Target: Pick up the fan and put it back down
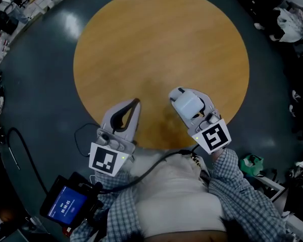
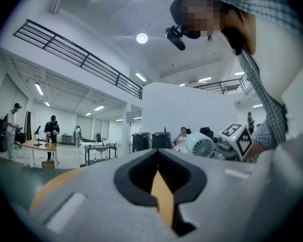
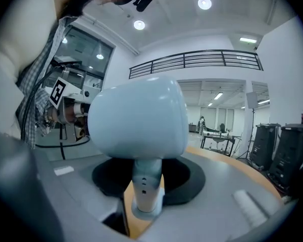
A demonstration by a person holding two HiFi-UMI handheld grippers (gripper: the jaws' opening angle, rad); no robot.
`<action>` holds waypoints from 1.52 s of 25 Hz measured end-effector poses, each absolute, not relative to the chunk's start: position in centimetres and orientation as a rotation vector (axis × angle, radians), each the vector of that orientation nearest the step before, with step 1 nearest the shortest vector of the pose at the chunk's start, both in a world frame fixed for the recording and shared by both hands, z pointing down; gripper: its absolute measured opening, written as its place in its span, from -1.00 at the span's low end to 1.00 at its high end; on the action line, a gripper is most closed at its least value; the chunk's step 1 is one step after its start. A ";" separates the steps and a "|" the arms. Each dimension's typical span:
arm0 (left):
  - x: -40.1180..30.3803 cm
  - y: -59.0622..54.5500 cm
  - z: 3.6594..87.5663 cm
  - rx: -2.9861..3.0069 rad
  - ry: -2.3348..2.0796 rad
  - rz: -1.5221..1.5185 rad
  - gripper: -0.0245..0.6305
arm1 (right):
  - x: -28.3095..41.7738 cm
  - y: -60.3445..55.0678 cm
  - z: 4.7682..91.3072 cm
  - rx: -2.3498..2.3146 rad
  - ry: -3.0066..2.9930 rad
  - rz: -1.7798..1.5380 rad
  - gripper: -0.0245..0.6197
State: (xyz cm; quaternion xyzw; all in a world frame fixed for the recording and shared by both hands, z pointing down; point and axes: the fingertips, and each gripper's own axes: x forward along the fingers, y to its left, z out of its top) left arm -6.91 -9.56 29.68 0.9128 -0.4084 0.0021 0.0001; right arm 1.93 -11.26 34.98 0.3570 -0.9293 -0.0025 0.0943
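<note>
A small white fan [image 1: 188,104] with a rounded head and a short stem is gripped at its stem by my right gripper [image 1: 188,96], over the near right part of the round wooden table [image 1: 161,44]. The right gripper view shows the fan's head [image 3: 139,120] from behind and its stem [image 3: 145,185] between the jaws, the table showing underneath. My left gripper [image 1: 134,104] is beside it to the left, its tips together and nothing in it. From the left gripper view [image 2: 158,155] the fan's grille [image 2: 201,145] shows to the right.
Dark floor surrounds the table. A device with a blue screen [image 1: 65,205] and cables [image 1: 20,150] lie at the lower left. Clutter [image 1: 293,19] lines the right side. Distant people and desks [image 2: 40,145] stand in the hall.
</note>
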 end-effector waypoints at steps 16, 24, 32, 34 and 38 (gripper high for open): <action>-6.2 -10.7 27.6 2.929 -1.296 -0.093 -0.93 | 5.5 -12.3 30.9 1.209 -2.723 -0.098 -0.50; -7.5 -11.2 27.2 2.882 -1.375 -0.136 -0.93 | 5.5 -12.4 30.8 1.211 -2.727 -0.107 -0.50; -7.4 -11.0 27.6 2.899 -1.363 -0.109 -0.93 | 5.3 -12.3 31.1 1.213 -2.725 -0.100 -0.50; -7.4 -10.9 27.6 2.900 -1.359 -0.109 -0.93 | 5.5 -12.5 31.2 1.217 -2.720 -0.127 -0.50; -7.5 -11.0 27.5 2.898 -1.358 -0.118 -0.93 | 5.4 -12.6 31.0 1.211 -2.728 -0.129 -0.50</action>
